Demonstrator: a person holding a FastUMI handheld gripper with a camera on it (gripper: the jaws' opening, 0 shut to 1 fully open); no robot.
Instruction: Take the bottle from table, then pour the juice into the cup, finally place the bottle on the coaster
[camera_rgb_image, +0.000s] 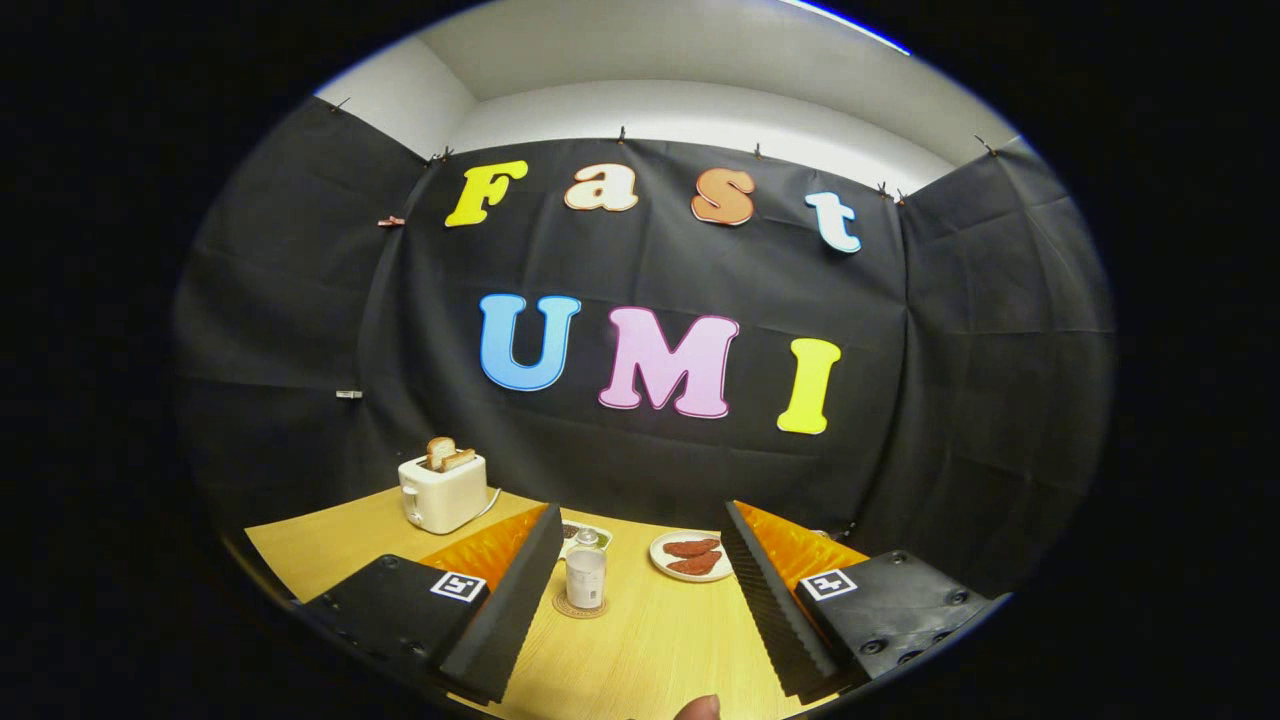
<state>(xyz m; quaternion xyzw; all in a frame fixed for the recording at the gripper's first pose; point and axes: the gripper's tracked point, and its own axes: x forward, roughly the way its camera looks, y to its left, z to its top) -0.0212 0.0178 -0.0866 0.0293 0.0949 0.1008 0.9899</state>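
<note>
A small white bottle (586, 576) with a silvery cap stands upright on a round brown coaster (579, 607) on the wooden table (650, 640). It sits between my fingers, nearer the left finger (510, 590) and a little short of its tip. My gripper (640, 508) is open wide, and neither finger touches the bottle. I cannot make out a cup.
A cream toaster (442, 492) with bread slices stands at the table's back left. A white plate (688, 556) with reddish pieces lies by the right finger. Another small plate (598, 536) peeks out behind the bottle. A fingertip (698, 708) of a person shows at the near edge.
</note>
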